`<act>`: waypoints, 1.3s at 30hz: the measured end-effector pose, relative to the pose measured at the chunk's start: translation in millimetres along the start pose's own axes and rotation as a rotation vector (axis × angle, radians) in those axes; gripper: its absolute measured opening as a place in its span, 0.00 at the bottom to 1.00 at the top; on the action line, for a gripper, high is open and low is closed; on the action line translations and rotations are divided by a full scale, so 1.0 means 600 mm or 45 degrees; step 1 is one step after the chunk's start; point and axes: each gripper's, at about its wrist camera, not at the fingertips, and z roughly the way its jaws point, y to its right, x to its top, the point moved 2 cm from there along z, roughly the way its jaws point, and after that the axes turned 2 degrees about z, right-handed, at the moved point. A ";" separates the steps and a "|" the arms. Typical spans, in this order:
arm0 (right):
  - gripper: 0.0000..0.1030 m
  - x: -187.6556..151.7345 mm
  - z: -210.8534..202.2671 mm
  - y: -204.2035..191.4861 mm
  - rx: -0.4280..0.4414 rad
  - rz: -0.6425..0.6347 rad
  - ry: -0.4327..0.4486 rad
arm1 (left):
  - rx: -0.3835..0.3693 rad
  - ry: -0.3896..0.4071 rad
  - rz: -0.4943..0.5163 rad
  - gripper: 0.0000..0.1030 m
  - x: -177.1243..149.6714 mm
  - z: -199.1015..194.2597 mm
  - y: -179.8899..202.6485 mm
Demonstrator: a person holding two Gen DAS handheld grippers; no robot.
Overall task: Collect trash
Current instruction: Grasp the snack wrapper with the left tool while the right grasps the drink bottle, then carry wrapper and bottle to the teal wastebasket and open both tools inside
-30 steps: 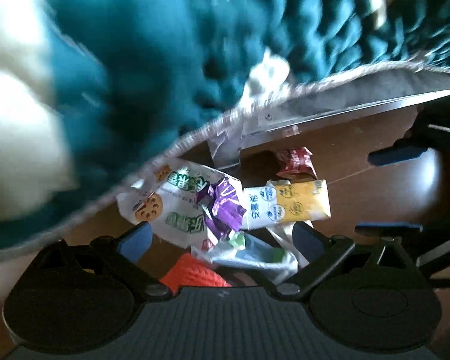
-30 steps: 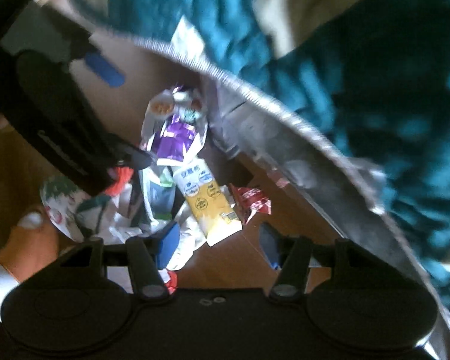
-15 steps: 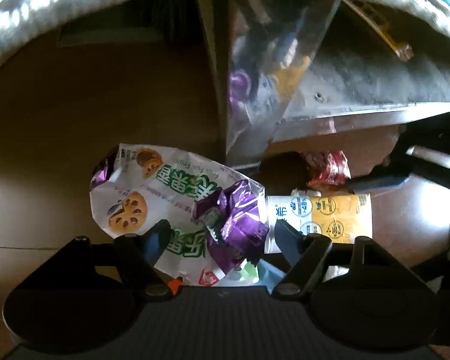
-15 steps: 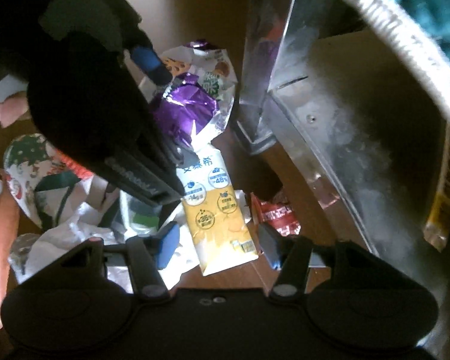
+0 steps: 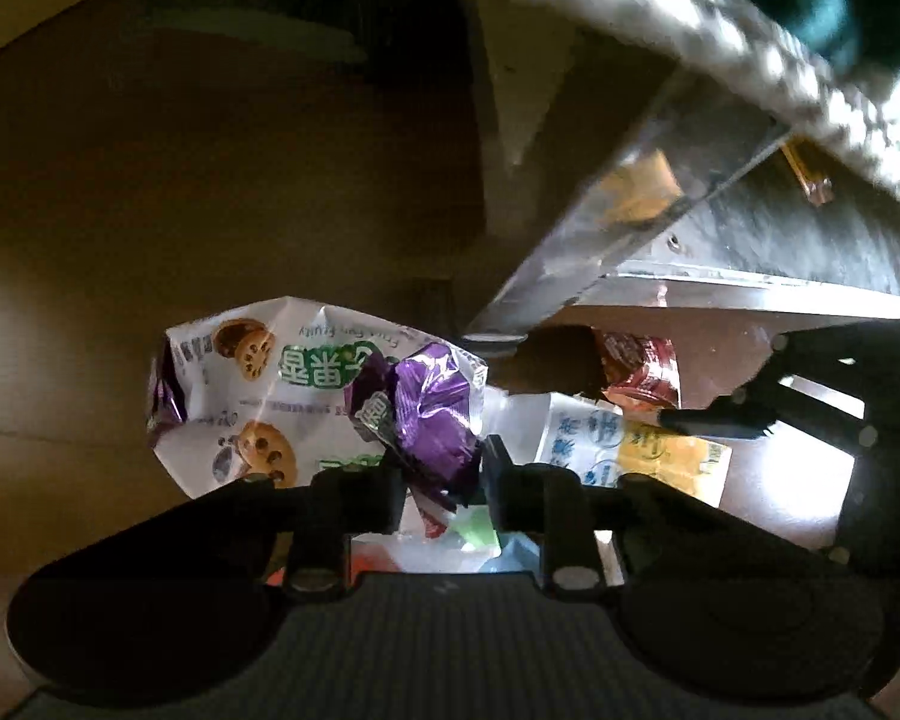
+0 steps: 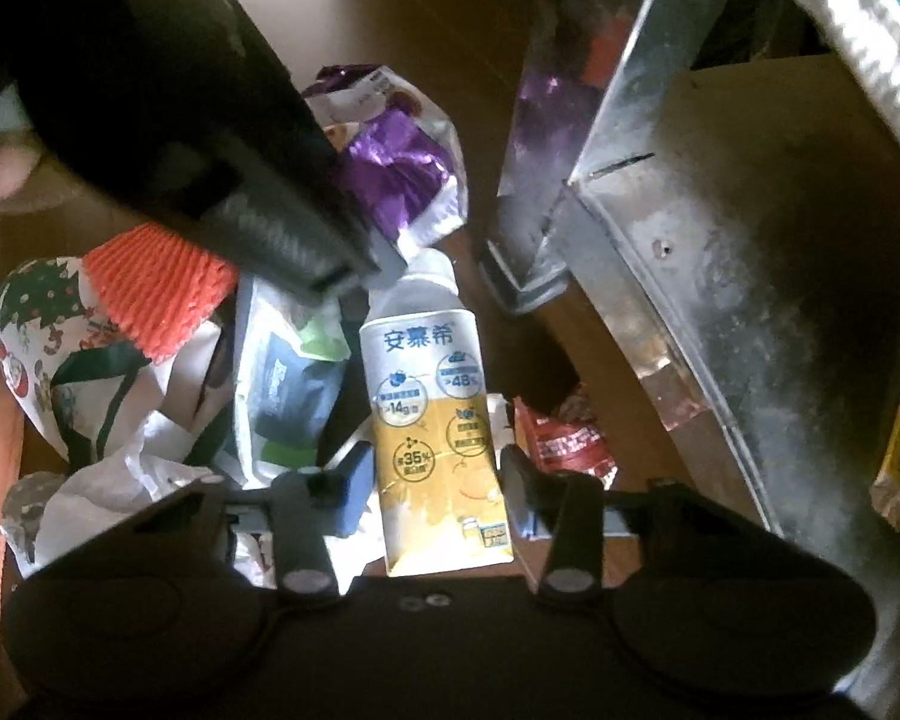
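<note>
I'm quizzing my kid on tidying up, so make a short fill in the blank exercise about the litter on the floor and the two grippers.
1. The left gripper is shut on a crumpled ____ wrapper.
2. The carton between the right gripper's open fingers is white and ____.
3. Beside the carton, toward the metal leg, lies a small ____ packet.

Missing words: purple; yellow; red
</note>
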 end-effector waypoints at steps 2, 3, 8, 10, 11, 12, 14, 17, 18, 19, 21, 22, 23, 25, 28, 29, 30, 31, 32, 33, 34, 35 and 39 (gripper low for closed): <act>0.42 0.001 -0.011 -0.004 -0.013 0.025 -0.007 | 0.005 -0.012 -0.037 0.22 -0.003 -0.011 -0.010; 0.41 0.000 -0.022 -0.003 -0.011 0.044 -0.004 | 0.007 -0.016 -0.057 0.22 -0.004 -0.019 -0.014; 0.40 -0.012 -0.086 -0.010 -0.017 0.064 0.013 | 0.044 -0.027 -0.070 0.22 -0.016 -0.066 -0.024; 0.40 -0.022 -0.109 -0.016 -0.027 0.053 0.013 | 0.070 -0.035 -0.084 0.22 -0.022 -0.091 -0.032; 0.40 -0.027 -0.121 -0.021 -0.033 0.051 0.012 | 0.081 -0.037 -0.097 0.22 -0.024 -0.104 -0.038; 0.40 -0.032 -0.133 -0.027 -0.039 0.051 0.012 | 0.091 -0.035 -0.114 0.22 -0.026 -0.118 -0.043; 0.40 -0.039 -0.161 -0.031 -0.057 0.058 0.016 | 0.109 -0.024 -0.151 0.22 -0.030 -0.151 -0.055; 0.40 -0.049 -0.215 -0.038 -0.080 0.077 0.042 | 0.135 0.013 -0.193 0.22 -0.037 -0.199 -0.066; 0.40 -0.051 -0.229 -0.037 -0.087 0.076 0.055 | 0.144 0.028 -0.201 0.22 -0.038 -0.217 -0.070; 0.40 -0.053 -0.249 -0.042 -0.096 0.078 0.073 | 0.158 0.046 -0.204 0.22 -0.039 -0.238 -0.071; 0.40 -0.052 -0.289 -0.051 -0.118 0.083 0.110 | 0.170 0.093 -0.215 0.22 -0.038 -0.279 -0.074; 0.40 -0.051 -0.312 -0.054 -0.127 0.087 0.137 | 0.173 0.121 -0.230 0.22 -0.039 -0.301 -0.076; 0.40 -0.051 -0.331 -0.057 -0.138 0.097 0.162 | 0.179 0.146 -0.242 0.22 -0.038 -0.323 -0.079; 0.40 -0.051 -0.373 -0.064 -0.163 0.121 0.214 | 0.187 0.205 -0.271 0.22 -0.035 -0.371 -0.084; 0.40 -0.052 -0.443 -0.064 -0.200 0.179 0.310 | 0.169 0.301 -0.316 0.22 -0.031 -0.444 -0.085; 0.40 -0.053 -0.467 -0.066 -0.213 0.196 0.343 | 0.159 0.338 -0.328 0.22 -0.030 -0.471 -0.083; 0.40 -0.054 -0.492 -0.067 -0.230 0.206 0.377 | 0.140 0.376 -0.341 0.22 -0.028 -0.498 -0.079; 0.40 -0.056 -0.517 -0.069 -0.250 0.213 0.412 | 0.127 0.404 -0.351 0.22 -0.027 -0.519 -0.075; 0.40 -0.057 -0.541 -0.069 -0.266 0.220 0.447 | 0.114 0.438 -0.358 0.22 -0.028 -0.541 -0.070; 0.40 -0.060 -0.569 -0.071 -0.287 0.229 0.487 | 0.102 0.472 -0.362 0.22 -0.027 -0.566 -0.062; 0.40 -0.062 -0.586 -0.072 -0.301 0.234 0.518 | 0.093 0.499 -0.363 0.22 -0.027 -0.592 -0.057; 0.40 -0.066 -0.610 -0.072 -0.316 0.235 0.549 | 0.087 0.529 -0.363 0.22 -0.027 -0.620 -0.049; 0.40 -0.076 -0.702 -0.078 -0.410 0.218 0.690 | 0.069 0.631 -0.338 0.22 -0.026 -0.702 -0.007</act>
